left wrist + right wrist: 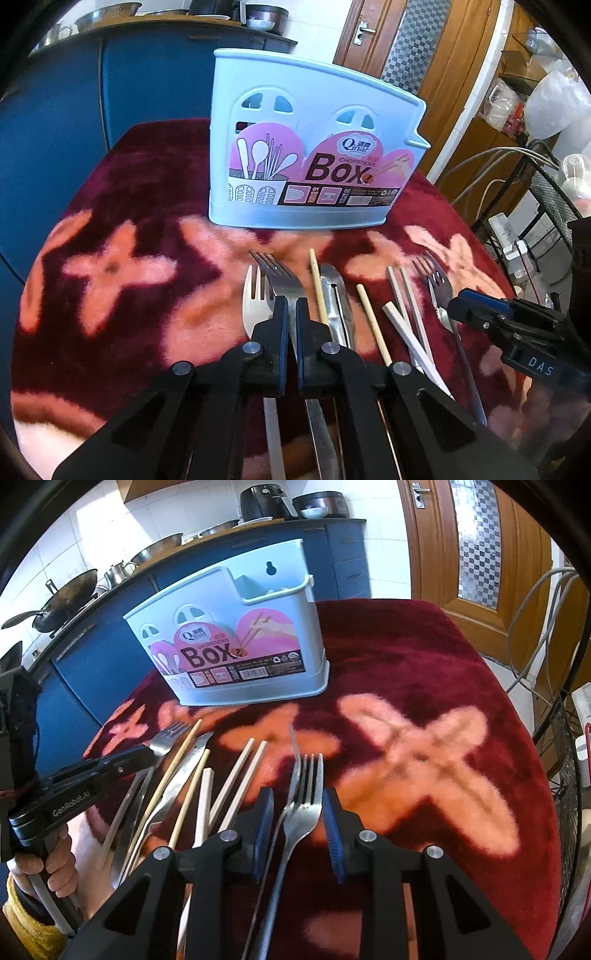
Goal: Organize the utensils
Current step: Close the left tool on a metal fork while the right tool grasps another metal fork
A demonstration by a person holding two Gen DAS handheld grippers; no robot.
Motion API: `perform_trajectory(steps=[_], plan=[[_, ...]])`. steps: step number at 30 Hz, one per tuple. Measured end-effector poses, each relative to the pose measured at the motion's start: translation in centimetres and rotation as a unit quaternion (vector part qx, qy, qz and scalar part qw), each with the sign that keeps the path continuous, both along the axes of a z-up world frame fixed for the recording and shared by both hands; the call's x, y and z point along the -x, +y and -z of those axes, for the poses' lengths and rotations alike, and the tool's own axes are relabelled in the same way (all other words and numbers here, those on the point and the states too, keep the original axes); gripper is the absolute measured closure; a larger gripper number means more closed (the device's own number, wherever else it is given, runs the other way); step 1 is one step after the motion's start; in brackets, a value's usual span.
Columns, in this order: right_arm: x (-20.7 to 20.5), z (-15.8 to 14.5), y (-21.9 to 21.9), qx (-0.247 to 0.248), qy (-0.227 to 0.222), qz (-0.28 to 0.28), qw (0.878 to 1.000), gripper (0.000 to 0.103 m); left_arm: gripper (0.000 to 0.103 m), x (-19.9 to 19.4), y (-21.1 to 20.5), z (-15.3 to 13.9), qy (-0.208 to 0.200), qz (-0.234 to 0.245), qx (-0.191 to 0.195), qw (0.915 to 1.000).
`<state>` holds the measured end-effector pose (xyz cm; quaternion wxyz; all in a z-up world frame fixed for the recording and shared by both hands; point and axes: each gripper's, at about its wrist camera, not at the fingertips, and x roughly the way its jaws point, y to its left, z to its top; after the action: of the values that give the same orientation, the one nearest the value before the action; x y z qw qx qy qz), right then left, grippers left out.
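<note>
- Left gripper (291, 314) – fingers pinched onto the neck of a steel fork (275, 271), tines toward the box. No visible gap beyond the fork itself.
- Right gripper (297, 812) – fingers spread, straddling a second steel fork (304, 794); pads (264, 825) clear of it on both sides, not gripping.
- Utensil box (314, 147) – light blue, upright at the far side of the surface (122, 295), behind the utensil row, apart from it.
- Surface is covered by a dark red plush cloth with pink flowers.
- Loose on the cloth between the two forks: white plastic fork (255, 306) just left of the held one, wooden chopsticks (317, 284), a steel knife-like piece (338, 299), pale chopsticks (406, 306).
</note>
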<state>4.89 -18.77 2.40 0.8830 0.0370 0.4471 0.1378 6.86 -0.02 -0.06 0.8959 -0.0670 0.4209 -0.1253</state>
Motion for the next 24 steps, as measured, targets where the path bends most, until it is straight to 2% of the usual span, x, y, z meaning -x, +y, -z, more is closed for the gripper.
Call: perform_trajectory(steps=[7, 10, 11, 13, 15, 22, 24], plan=[[-0.1, -0.1, 0.4, 0.001, -0.002, -0.007, 1.0, 0.073, 0.101, -0.2, -0.1, 0.1, 0.001, 0.004, 0.006, 1.0], [-0.2, 0.0, 0.4, -0.002, -0.001, -0.007, 1.0, 0.073, 0.099, -0.4, -0.3, 0.2, 0.01, 0.013, 0.023, 0.9996], [-0.2, 0.0, 0.4, -0.003, -0.001, -0.007, 1.0, 0.073, 0.098, -0.4, -0.3, 0.4, 0.014, 0.016, 0.03, 0.9993], [-0.2, 0.0, 0.4, -0.003, -0.001, -0.008, 1.0, 0.073, 0.085, -0.4, -0.5, 0.7, 0.016, 0.013, 0.027, 0.9994], [-0.2, 0.0, 0.4, -0.001, -0.001, -0.009, 1.0, 0.073, 0.085, -0.6, -0.6, 0.9, 0.014, 0.008, 0.015, 0.9998], [-0.6, 0.0, 0.4, -0.002, 0.001, -0.013, 1.0, 0.073, 0.086, -2.3, -0.6, 0.9, 0.019, 0.004, 0.02, 0.9996], [-0.8, 0.0, 0.3, -0.005, 0.006, -0.014, 1.0, 0.073, 0.094, -2.8, -0.8, 0.8, 0.02, 0.01, 0.021, 0.9995]])
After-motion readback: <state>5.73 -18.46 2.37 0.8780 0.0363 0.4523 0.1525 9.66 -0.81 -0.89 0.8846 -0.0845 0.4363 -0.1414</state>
